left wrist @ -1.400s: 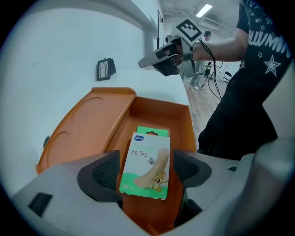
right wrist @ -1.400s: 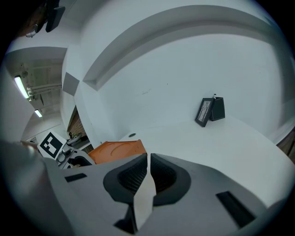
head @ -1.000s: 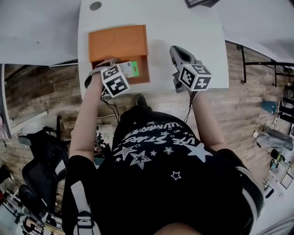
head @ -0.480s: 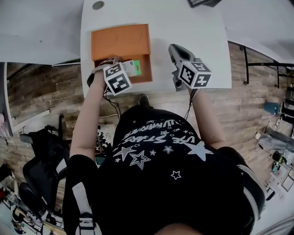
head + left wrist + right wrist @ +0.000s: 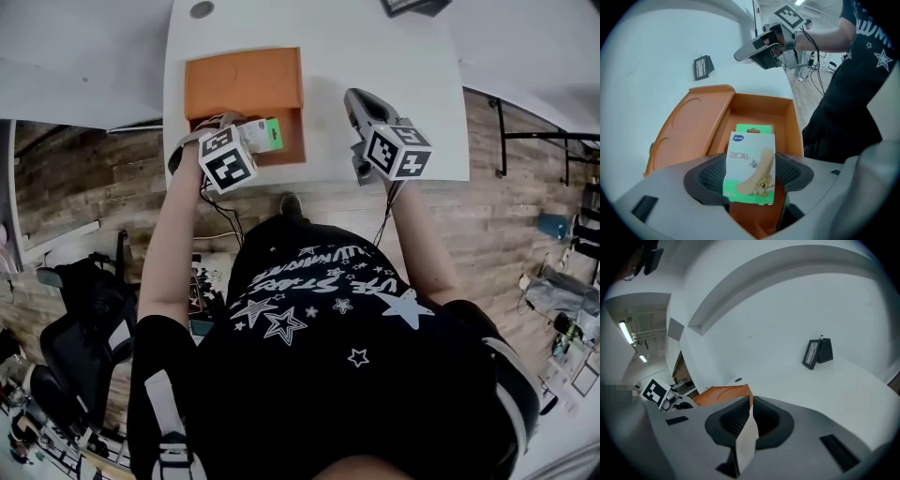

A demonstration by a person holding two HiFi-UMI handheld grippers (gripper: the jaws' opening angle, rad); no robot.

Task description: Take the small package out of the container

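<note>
Little has changed: left gripper (image 5: 751,182) has drifted slightly left, small package (image 5: 751,161) pinched upright between its pads, raised over the orange container's (image 5: 761,104) near end, so likely almost out. Right gripper (image 5: 749,417) hangs over the counter (image 5: 834,390) at right, pressed together on a thin pale strip (image 5: 744,446).

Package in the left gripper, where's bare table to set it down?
Bare table lies between the container and the right gripper, and beyond the container toward the round hole. The container's near edge, by the left gripper holding the package, is crowded.
</note>
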